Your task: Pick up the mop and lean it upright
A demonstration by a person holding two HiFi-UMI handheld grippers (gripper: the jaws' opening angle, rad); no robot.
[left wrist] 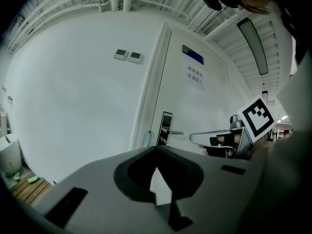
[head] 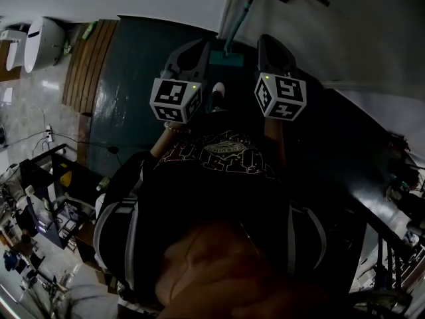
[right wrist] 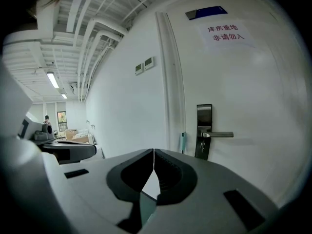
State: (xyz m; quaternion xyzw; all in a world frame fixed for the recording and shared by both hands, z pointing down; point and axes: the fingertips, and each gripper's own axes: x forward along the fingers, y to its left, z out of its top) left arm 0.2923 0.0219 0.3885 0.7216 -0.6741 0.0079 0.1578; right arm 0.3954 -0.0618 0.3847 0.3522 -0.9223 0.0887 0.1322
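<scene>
The left tongs [left wrist: 156, 149] and the right tongs [right wrist: 154, 151] are both clenched on nothing. In each gripper view the two jaws meet tip to tip, and only pale door and wall show through the small gap below the tips. In the head view they sit side by side in front of the person's chest, both aimed slightly downward at one spot. That looks like hands squared up to a target rather than working on it. The target is the mop [head: 226, 57]. Its teal head rests on the dark floor [head: 133, 111] at the floor's far edge, where it meets the door [right wrist: 234, 82], and its teal shaft [head: 247, 5] rises from there along the door frame [left wrist: 157, 72]. In both gripper views a short teal length of shaft shows just beside the frame, about level with the lever handle [right wrist: 217, 134]; the tongs' own bodies hide the rest. The mop seems to stand propped in the angle between frame and door, which would keep it from sliding sideways, though I cannot tell whether it touches the frame. Neither pair of tongs touches it. A grasp would first need the shut jaws opened, so I judge this to be either the approach or the mop already leaned upright.
</scene>
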